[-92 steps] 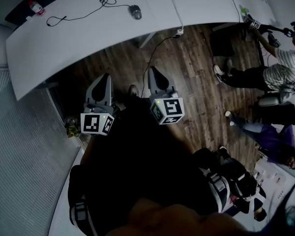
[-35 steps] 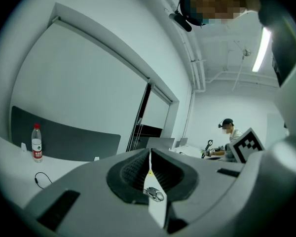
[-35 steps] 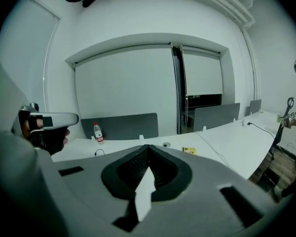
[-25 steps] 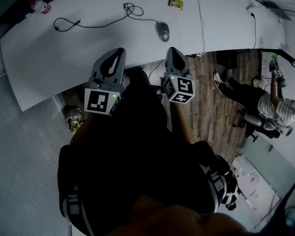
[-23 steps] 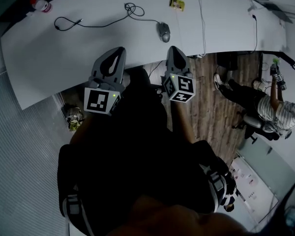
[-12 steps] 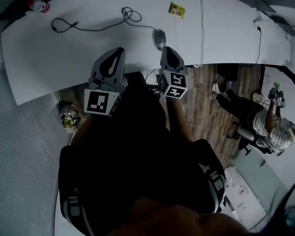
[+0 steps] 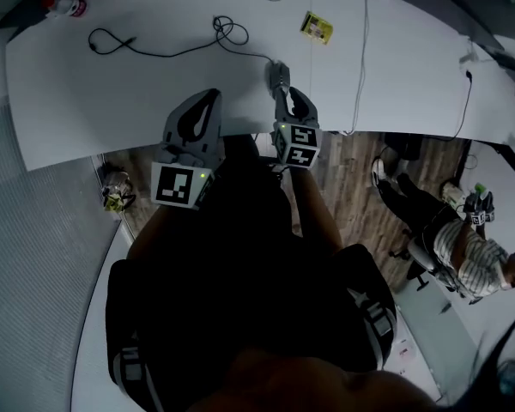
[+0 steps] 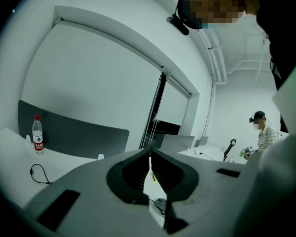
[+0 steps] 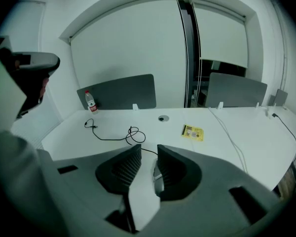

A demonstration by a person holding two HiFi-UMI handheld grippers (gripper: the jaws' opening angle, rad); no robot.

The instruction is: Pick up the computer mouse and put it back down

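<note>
The computer mouse (image 7: 278, 73) lies on the white worktop (image 7: 103, 101) near its front edge, low between the jaws of the right gripper (image 9: 148, 150), which are opening and do not press on it. The left gripper (image 8: 149, 153) hangs beside with its jaws pressed together on nothing. I think the danger is that the mouse sits close to one jaw, so a closing off-centre could push it aside, or its cable (image 7: 180, 54) could drag at it.
</note>
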